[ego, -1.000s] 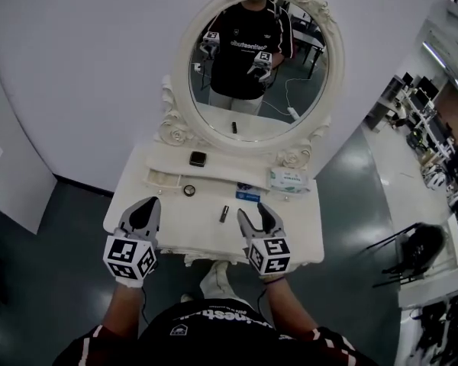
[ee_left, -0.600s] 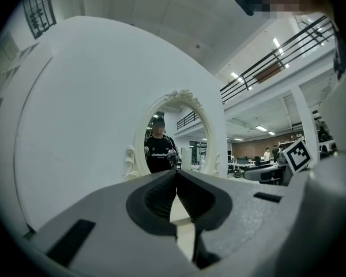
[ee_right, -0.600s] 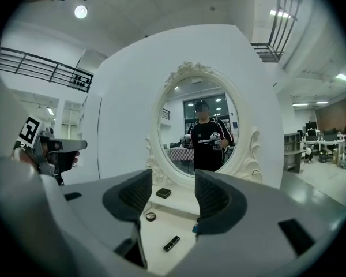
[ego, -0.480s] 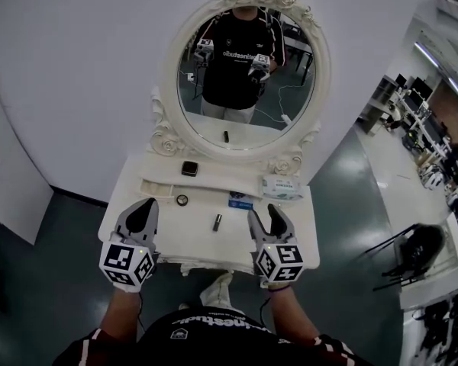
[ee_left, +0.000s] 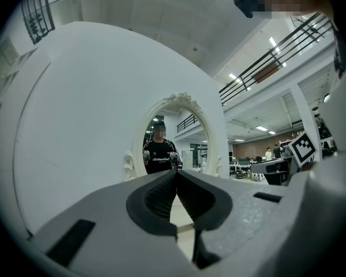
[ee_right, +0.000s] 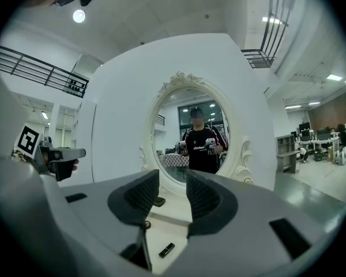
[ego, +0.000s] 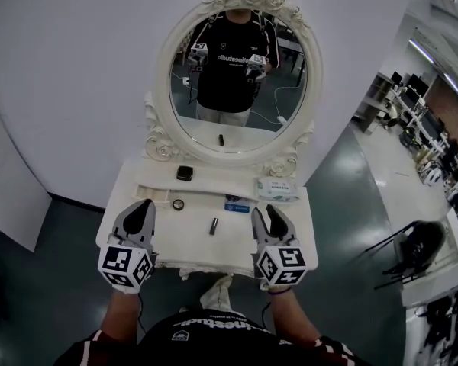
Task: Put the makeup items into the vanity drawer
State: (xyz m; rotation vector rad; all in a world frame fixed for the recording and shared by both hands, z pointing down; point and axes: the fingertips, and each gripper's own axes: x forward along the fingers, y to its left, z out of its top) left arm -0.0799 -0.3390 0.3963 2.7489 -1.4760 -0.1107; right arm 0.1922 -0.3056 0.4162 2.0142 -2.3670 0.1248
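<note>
Both grippers are held level over the front edge of the vanity table (ego: 202,242), neither touching anything. The left gripper (ego: 143,210) is clenched, pads meeting at the tips with nothing between them. The right gripper (ego: 269,213) is released: its jaws have just been closing but a clear gap remains, with nothing in it. All makeup items are out on the tabletop. A dark lipstick tube (ego: 214,226) lies mid-table between the two grippers. A small round pot (ego: 178,204) sits back left and a small blue box (ego: 237,207) back centre. A dark square compact (ego: 185,173) is on the raised ledge under the mirror (ego: 237,75). A tissue pack (ego: 277,191) is at the back right. For containers, there is a shallow open tray (ego: 154,197) just left of the round pot, contents can't be told. The drawer can't be made out under the tabletop edge.
</note>
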